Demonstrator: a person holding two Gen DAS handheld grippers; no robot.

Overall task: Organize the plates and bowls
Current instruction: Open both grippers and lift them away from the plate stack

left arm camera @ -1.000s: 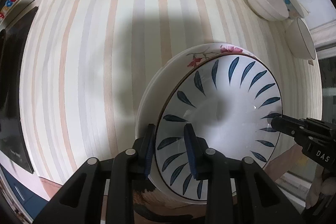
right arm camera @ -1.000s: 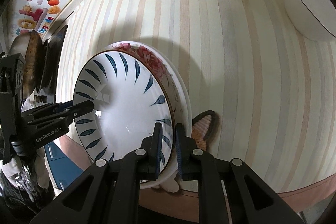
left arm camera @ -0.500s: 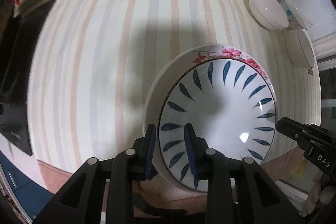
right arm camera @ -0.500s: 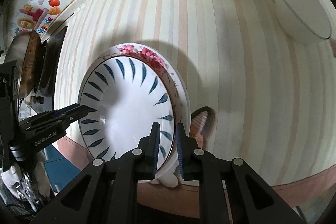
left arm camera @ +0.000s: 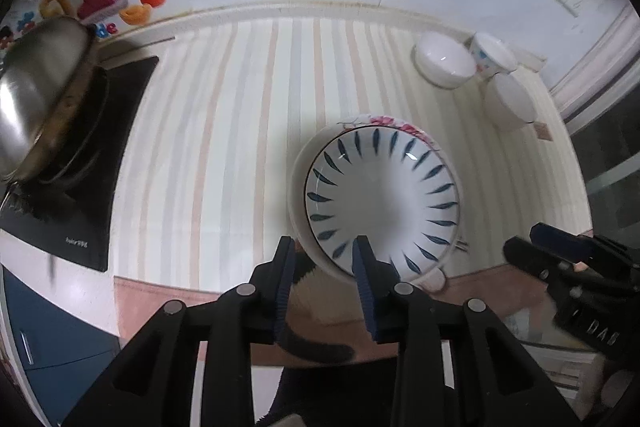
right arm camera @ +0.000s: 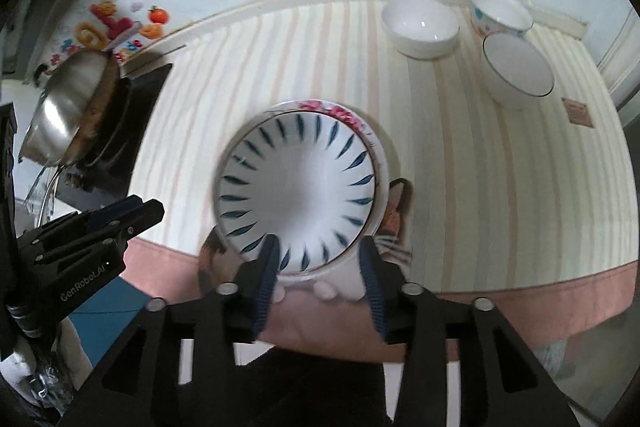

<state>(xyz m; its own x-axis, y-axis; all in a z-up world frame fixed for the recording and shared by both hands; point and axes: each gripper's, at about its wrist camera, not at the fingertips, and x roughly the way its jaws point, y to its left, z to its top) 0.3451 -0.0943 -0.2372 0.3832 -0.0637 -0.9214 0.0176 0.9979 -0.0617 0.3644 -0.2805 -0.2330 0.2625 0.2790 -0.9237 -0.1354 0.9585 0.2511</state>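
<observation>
**Plates stacked, bowls wait far right**

Left wrist view first: our left tongs (left arm camera: 324,267) stand released, holding nothing, jaws apart just short of the near rim of the blue-leaf plate (left arm camera: 382,203). That plate sits on the floral plate (left arm camera: 384,121), whose pink edge peeks out at the far side, both near the front edge of the striped desk (left arm camera: 240,131). The bowls lie beyond and to the right: the white bowl (left arm camera: 442,65), the dotted cup-bowl (left arm camera: 490,57) and the rimmed bowl (left arm camera: 512,103), clustered by the wall. The right tongs (left arm camera: 536,247) show at the right edge, on the bowls' side.

Over to the right wrist view: our right tongs (right arm camera: 320,263) are also parted and empty, straddling the near rim of the plate stack without pinching it. The bowls sit ahead and to the right, well apart from the plates. We judge the right hand nearer for any bowl pick. A steel pan (right arm camera: 68,115) sits far left.
</observation>
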